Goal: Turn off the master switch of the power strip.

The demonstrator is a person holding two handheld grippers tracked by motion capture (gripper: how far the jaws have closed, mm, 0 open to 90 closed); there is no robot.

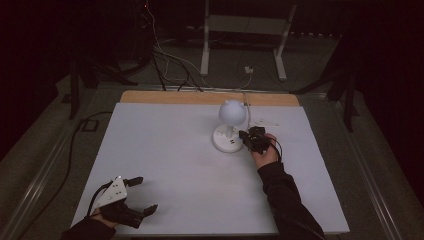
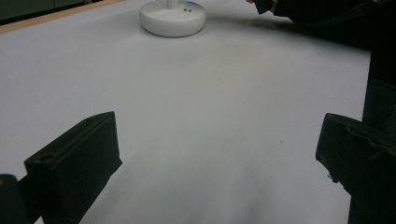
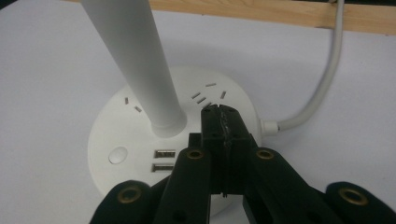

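The white lamp point(image 1: 229, 126) stands near the far side of the table point(image 1: 165, 150). The right gripper point(image 3: 223, 122) is pinched tight, tips over the lamp's round base. The left gripper point(image 1: 142, 195) rests wide open near the front corner.

High view looks forward and down over whole desk point(image 1: 165, 150). Left gripper view skims low across desk, lamp base point(image 2: 173, 18) far off. Right gripper view sits close above same base.
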